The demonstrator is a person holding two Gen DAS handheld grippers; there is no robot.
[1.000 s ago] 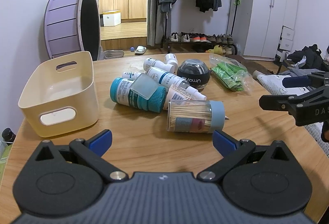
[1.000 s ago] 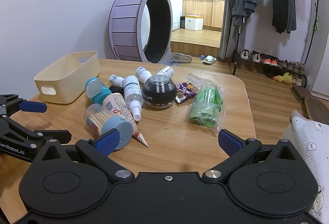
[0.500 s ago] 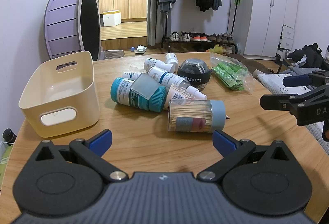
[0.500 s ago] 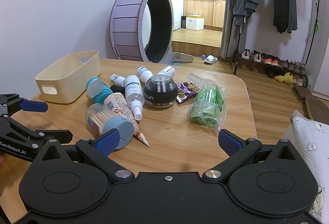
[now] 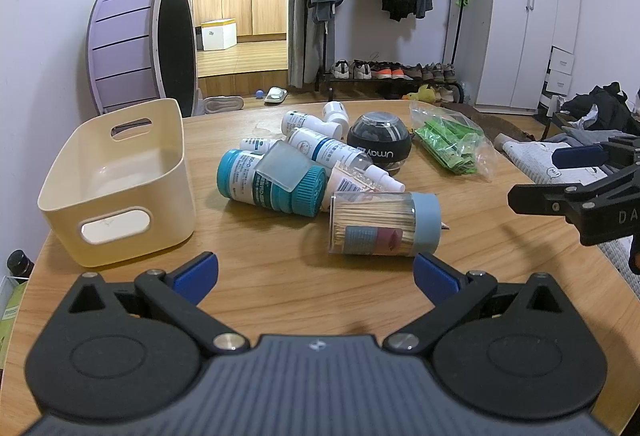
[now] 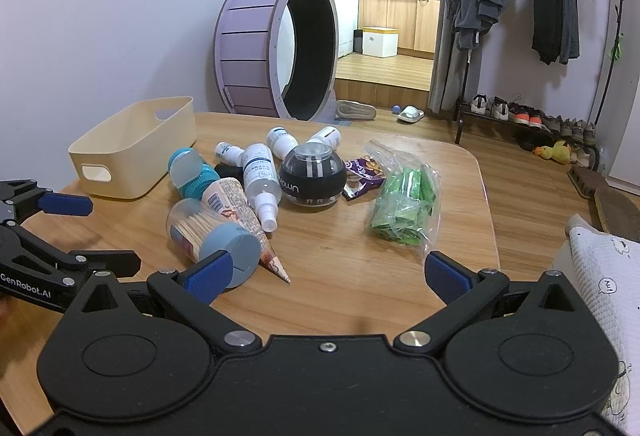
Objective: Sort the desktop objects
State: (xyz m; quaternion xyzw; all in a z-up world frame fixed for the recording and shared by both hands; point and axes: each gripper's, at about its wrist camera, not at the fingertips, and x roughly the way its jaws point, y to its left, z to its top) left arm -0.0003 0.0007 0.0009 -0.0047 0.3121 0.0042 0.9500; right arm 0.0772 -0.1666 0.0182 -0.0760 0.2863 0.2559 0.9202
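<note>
- Both grippers are spread wide and hold nothing. The left gripper (image 5: 316, 276) hangs over the near edge of the wooden table (image 5: 280, 292), and its blue fingertips (image 5: 196, 274) touch nothing.
- The right gripper (image 6: 328, 274) is wide open too, low over the table, with its left blue pad just in front of the jar's lid.
- Closest is a clear toothpick jar (image 5: 384, 224) with a blue-grey lid. It lies on its side, full of thin sticks.
- A paper cone (image 6: 244, 220) lies against the jar, with its pointy end toward the right gripper.
- Next is a teal bottle (image 5: 268, 184) on its side with a frosted cap resting on it.
- Beside it lies a white spray bottle (image 5: 336, 154), and more small white bottles (image 5: 304, 122) lie a bit farther back.
- A black round ball-shaped thing (image 5: 380, 146) stands upright behind the spray bottle.
- A purple snack packet (image 6: 362, 174) sits between the ball and a clear bag of green packets (image 6: 404, 200).
- A cream basket (image 5: 116, 172) with handle holes sits on the left side of the table, apart from the pile, with nothing in it.
- Far behind, on the floor, stands a big purple wheel (image 6: 276, 44).
</note>
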